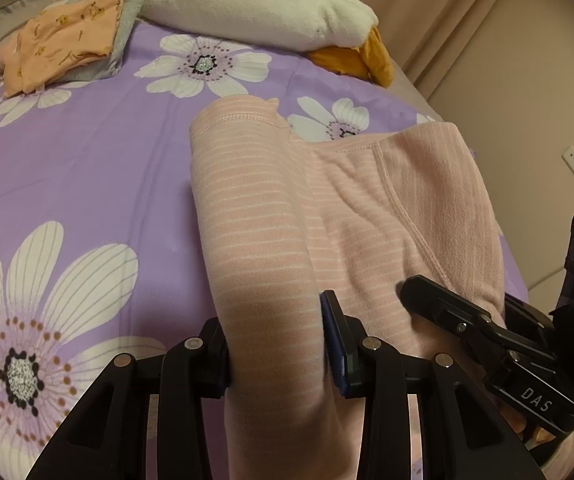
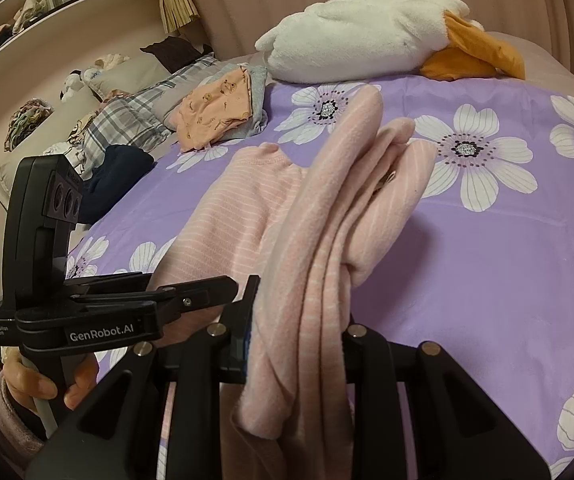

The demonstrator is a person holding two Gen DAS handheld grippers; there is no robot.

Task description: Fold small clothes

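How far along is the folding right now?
Done: a folded orange garment sits on a small stack. In hand: the pink striped garment, clamped by the left gripper and right gripper, partly folded above the purple bedspread. Left: finishing it and stacking it.

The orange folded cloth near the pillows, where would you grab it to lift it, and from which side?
Probably the near edge of the orange folded cloth, coming in low over the purple sheet. It lies flat on a grey garment, its stacked layers facing the open sheet; the white plush toy crowds one side. Both grippers are busy holding the pink striped garment.
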